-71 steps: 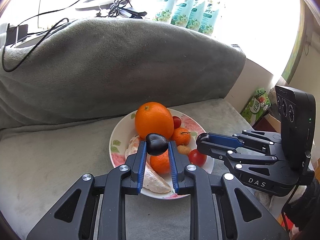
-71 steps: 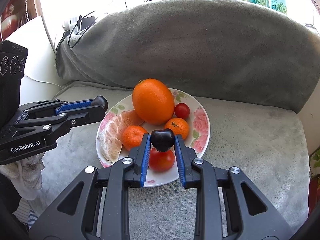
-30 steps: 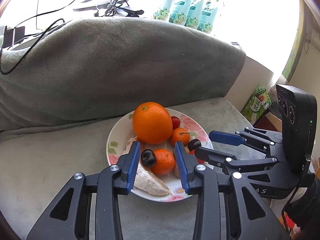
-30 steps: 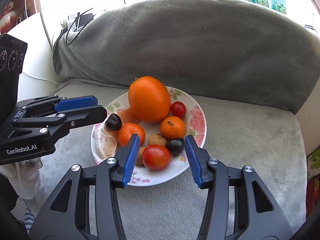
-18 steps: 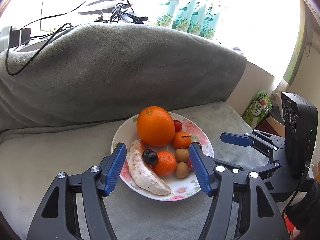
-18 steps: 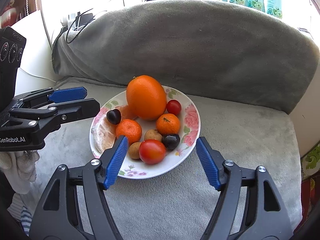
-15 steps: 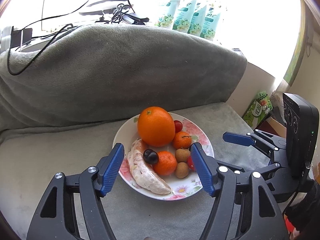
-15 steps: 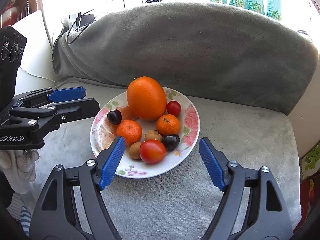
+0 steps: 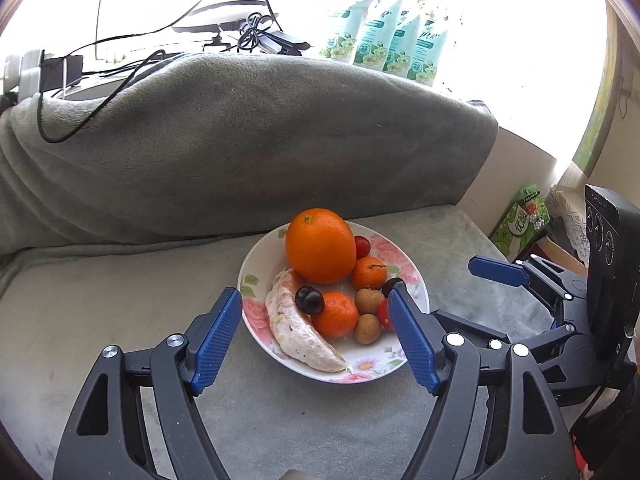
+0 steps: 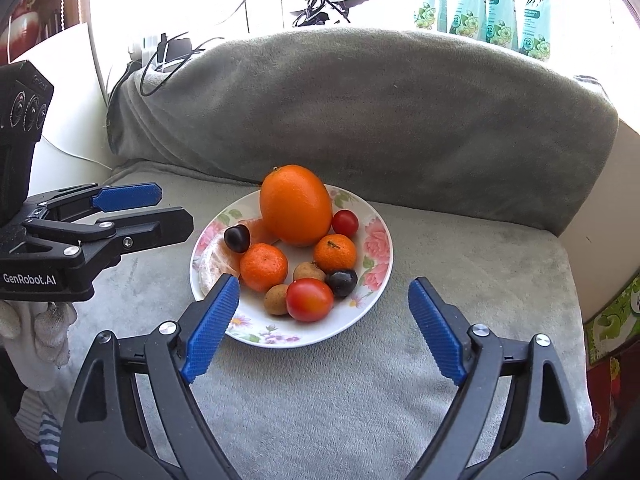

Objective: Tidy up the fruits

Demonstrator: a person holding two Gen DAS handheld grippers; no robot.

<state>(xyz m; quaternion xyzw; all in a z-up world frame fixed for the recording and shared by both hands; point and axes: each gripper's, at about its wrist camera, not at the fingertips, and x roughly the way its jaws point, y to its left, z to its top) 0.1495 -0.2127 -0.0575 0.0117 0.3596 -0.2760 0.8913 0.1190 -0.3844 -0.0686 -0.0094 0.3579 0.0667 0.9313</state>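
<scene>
"GenRobot.AI" marks the left gripper (image 10: 152,208); four pouches (image 9: 384,40) read "72"; plate (image 10: 376,280) on the cushion holds one orange (image 10: 296,204), two mandarins, two cherries, two tomatoes, two longans; both grippers, right gripper (image 10: 324,320) included, are opening, nothing between the fingers.

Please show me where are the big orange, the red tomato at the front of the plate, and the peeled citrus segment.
Big round orange (image 10: 296,204), right wrist view, middle of its skin.
Red tomato (image 10: 309,299), right wrist view, centre of its top.
Pale peeled citrus segment (image 9: 296,336), left wrist view, middle of its length.
</scene>
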